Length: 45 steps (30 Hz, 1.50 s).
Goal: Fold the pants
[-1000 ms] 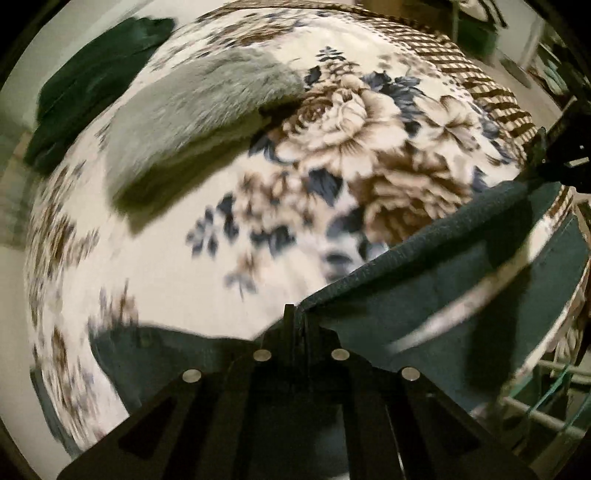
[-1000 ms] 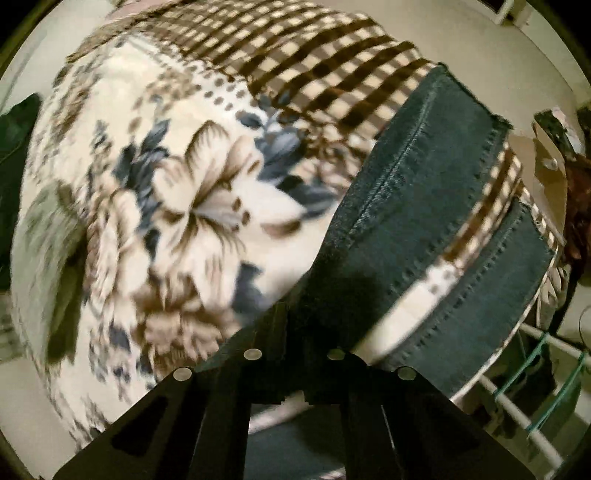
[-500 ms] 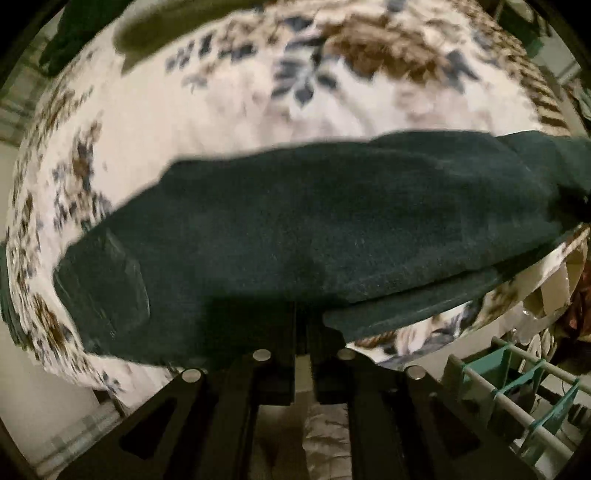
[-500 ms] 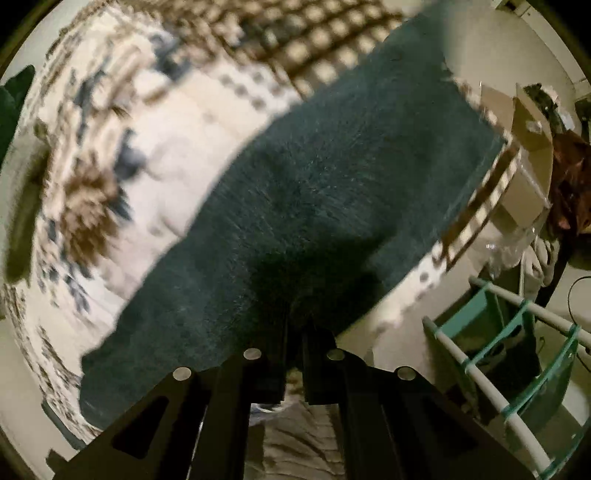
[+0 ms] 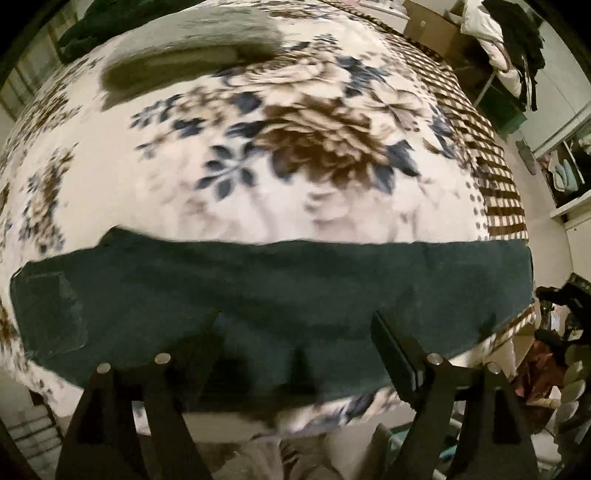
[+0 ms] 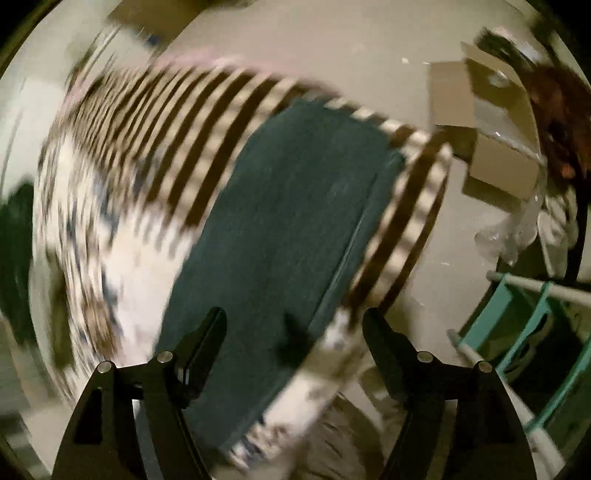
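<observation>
Dark green pants [image 5: 266, 288] lie folded lengthwise in a long band along the near edge of the flower-patterned bed [image 5: 258, 166]. A back pocket [image 5: 48, 314] shows at their left end. My left gripper [image 5: 295, 332] hangs over the band's near edge, its jaws opening wide, the cloth below them and not pinched. In the blurred right wrist view the pants [image 6: 280, 236] run up the picture beside the checked border [image 6: 177, 147]. My right gripper [image 6: 293, 328] is over their near end, jaws opening, pads off the cloth.
A grey folded garment [image 5: 192, 51] and a dark green one [image 5: 110, 22] lie at the bed's far side. A cardboard box [image 6: 491, 140] sits on the floor to the right. A teal and white rack [image 6: 535, 332] stands close by the bed's corner.
Both grippers carried the top pant leg toward the near edge and laid it over the other. Both then went from shut on the cloth to wide open, letting it go.
</observation>
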### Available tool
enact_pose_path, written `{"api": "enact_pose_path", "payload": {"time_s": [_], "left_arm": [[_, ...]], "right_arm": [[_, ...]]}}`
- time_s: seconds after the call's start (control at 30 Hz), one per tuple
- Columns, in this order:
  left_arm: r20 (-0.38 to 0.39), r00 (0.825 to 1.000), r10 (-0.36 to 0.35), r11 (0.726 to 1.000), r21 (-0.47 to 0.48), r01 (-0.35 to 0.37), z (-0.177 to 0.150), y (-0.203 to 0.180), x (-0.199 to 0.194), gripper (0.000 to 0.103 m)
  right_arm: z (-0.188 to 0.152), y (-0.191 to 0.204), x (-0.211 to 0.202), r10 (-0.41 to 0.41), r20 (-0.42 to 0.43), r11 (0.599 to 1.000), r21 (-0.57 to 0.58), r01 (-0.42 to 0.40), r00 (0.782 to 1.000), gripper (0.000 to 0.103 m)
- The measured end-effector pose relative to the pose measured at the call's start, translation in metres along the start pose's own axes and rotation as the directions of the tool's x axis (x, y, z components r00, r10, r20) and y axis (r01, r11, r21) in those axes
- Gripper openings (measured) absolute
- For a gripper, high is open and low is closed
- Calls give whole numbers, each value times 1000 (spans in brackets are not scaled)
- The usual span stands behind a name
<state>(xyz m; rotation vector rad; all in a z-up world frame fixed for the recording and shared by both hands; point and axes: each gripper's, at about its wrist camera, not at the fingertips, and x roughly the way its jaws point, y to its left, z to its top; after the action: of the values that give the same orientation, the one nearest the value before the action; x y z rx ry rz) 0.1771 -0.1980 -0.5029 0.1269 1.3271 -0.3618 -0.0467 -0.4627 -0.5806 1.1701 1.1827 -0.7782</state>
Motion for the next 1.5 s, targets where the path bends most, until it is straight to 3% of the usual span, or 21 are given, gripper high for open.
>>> {"api": "enact_pose_path", "payload": {"time_s": [0.07, 0.2, 0.3, 0.37, 0.4, 0.43, 0.53, 0.6, 0.73, 0.77, 0.87, 0.97, 1.03, 1.1, 1.17, 1.23, 1.3, 1.33, 1.37, 1.43, 1.5], "left_arm": [[-12, 1000, 11, 1000, 10, -10, 1, -12, 14, 79], [-49, 998, 32, 999, -1, -32, -8, -19, 28, 79], [-88, 995, 49, 998, -29, -52, -21, -10, 32, 79], [-108, 992, 65, 996, -58, -71, -30, 1, 32, 79], [-115, 991, 75, 994, -73, -84, -34, 8, 32, 79], [-119, 989, 84, 992, -84, -94, -37, 14, 32, 79], [-126, 985, 120, 983, -127, -136, -48, 37, 27, 79], [-131, 982, 138, 972, -170, -160, -54, 55, 23, 79], [-155, 978, 142, 947, -267, -180, -64, 93, 15, 79], [-159, 978, 138, 939, -292, -180, -66, 103, 13, 79], [-163, 979, 119, 918, -357, -171, -71, 135, 6, 79], [-158, 983, 91, 892, -426, -151, -76, 173, 7, 79], [-171, 983, 62, 873, -467, -137, -78, 198, 16, 79], [-173, 985, 6, 846, -525, -97, -78, 224, 28, 79], [-169, 984, -47, 818, -572, -59, -78, 243, 41, 79], [-163, 983, -79, 801, -597, -35, -79, 257, 50, 66], [-169, 982, -89, 793, -609, -33, -83, 268, 58, 22], [-162, 982, -95, 787, -616, -25, -86, 274, 60, 15], [-143, 985, -99, 785, -619, -11, -86, 275, 60, 11], [-117, 990, -77, 797, -604, -10, -91, 277, 54, 3], [-100, 992, -81, 797, -604, 4, -104, 275, 47, 2]], "right_arm": [[17, -16, 5, 22, 14, 997, 69, -23, 1000, 77], [36, -36, 29, 64, -9, 989, 133, -62, 998, 54], [38, -38, 44, 79, -36, 990, 117, -74, 996, 46], [33, -31, 59, 77, -67, 995, 72, -72, 995, 16], [30, -25, 64, 45, -76, 998, 35, -43, 996, 5], [27, -20, 66, 13, -61, 1000, -3, -13, 998, 2], [24, -9, 57, -32, 21, 998, -58, 33, 999, 2], [27, -17, 54, -49, 36, 999, 8, 49, 998, 2], [18, -11, 68, -117, -60, 993, -28, 116, 991, 5], [10, -6, 68, -91, -100, 995, -39, 87, 991, 7], [-38, 20, 64, 4, -194, 993, -114, -27, 981, 34], [-97, 53, 77, 103, -322, 976, -150, -158, 941, 39], [-133, 73, 101, 158, -415, 969, -107, -220, 896, 39], [-154, 85, 125, 159, -453, 973, -79, -217, 877, 39], [-169, 93, 146, 174, -453, 977, -32, -211, 874, 39], [-178, 98, 157, 186, -444, 978, 1, -208, 877, 39], [-180, 101, 161, 183, -410, 980, 9, -197, 894, 32], [-189, 100, 159, 163, -395, 984, -2, -178, 904, 19], [-190, 103, 158, 126, -375, 988, -32, -149, 918, 13], [-197, 105, 154, 103, -355, 988, -72, -137, 929, 3], [-203, 107, 144, 84, -335, 986, -110, -128, 938, 3]]}}
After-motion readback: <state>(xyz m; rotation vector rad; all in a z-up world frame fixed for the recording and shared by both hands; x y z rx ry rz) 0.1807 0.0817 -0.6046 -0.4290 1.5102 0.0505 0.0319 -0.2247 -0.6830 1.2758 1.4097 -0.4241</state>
